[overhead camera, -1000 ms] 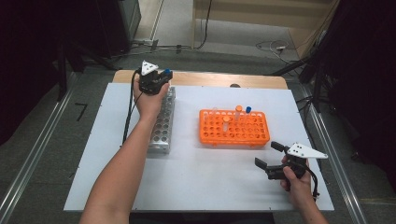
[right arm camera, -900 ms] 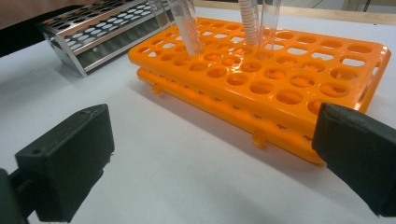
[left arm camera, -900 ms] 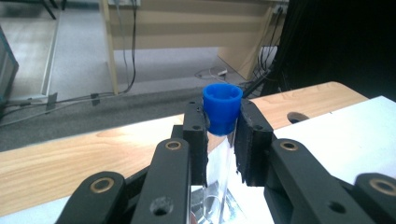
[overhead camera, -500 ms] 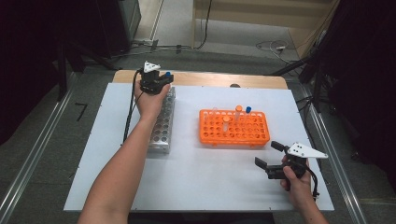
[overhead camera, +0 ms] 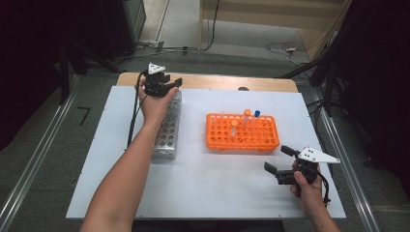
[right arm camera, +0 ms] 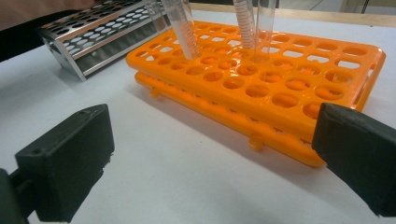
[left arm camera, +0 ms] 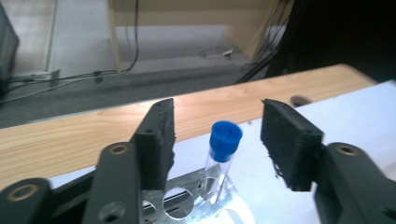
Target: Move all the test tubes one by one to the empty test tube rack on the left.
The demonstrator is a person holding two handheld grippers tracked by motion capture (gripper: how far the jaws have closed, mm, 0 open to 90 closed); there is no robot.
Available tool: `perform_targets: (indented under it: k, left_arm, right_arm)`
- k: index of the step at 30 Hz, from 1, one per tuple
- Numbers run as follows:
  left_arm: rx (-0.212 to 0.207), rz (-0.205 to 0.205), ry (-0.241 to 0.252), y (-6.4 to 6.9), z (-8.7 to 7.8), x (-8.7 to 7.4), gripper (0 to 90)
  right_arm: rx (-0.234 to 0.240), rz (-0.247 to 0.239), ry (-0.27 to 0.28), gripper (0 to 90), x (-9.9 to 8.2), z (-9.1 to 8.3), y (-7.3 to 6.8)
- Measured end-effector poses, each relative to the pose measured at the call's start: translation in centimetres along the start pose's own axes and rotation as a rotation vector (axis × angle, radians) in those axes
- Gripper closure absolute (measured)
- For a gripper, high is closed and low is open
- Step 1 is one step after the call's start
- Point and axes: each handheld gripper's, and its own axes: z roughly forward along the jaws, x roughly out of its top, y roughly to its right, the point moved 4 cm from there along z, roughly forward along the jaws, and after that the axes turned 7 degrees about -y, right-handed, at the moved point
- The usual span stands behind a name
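My left gripper (overhead camera: 171, 87) hovers over the far end of the metal tube rack (overhead camera: 167, 133). In the left gripper view a clear tube with a blue cap (left arm camera: 225, 135) stands upright in a hole of that rack (left arm camera: 187, 205). It sits between my left gripper's (left arm camera: 219, 109) jaws, which have just been opening; neither pad touches it. My right gripper (overhead camera: 276, 158) rests open near the table's front right with nothing between its jaws. It (right arm camera: 217, 158) faces the orange rack (right arm camera: 280, 84).
The orange rack (overhead camera: 241, 133) sits mid-table and holds three tubes (overhead camera: 247, 112) near its far side. A white mat (overhead camera: 217, 193) covers the table, with a wooden strip (overhead camera: 217, 82) along the far edge. Beyond it lie floor cables.
My left gripper sank slightly at the rack's far end, then its jaws parted, leaving the blue-capped tube standing in the rack. The right gripper has not moved.
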Motion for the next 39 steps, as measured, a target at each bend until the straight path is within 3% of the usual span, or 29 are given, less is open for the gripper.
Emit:
perform_targets:
  k: [4, 9, 13, 22, 28, 32, 39]
  left_arm:
    - [-0.034, -0.023, 0.013, 0.1, -1.2, -0.2, 27.4]
    - [-0.057, -0.029, 0.003, 0.6, -2.9, -1.2, 11.8]
    - [-0.101, -0.021, -0.012, 1.2, -4.0, -2.1, 2.4]
    - [-0.181, 0.009, 0.005, 3.1, -6.7, -3.7, 0.0]
    - [-0.203, 0.053, 0.001, 4.8, -8.3, -5.0, 0.0]
    - [-0.233, 0.064, 0.009, 6.0, -9.5, -6.0, 0.0]
    - [-0.251, 0.071, 0.019, 7.3, -11.3, -8.2, 0.0]
  right_arm:
    - [0.003, 0.004, 0.002, 0.0, 0.2, 0.1, 0.2]
    - [-0.009, 0.008, 0.011, 0.0, 0.6, 0.4, 0.5]
    - [-0.003, 0.027, 0.019, 0.0, 1.1, 0.6, 0.6]
    - [-0.025, 0.046, 0.015, 0.0, 2.3, 1.9, 0.6]
    - [-0.044, 0.049, 0.008, 0.0, 3.4, 3.0, 0.9]
    - [-0.058, 0.054, 0.023, 2.2, 4.3, 3.6, 1.4]
    - [-0.082, 0.061, 0.011, 5.6, 5.4, 4.8, 2.1]
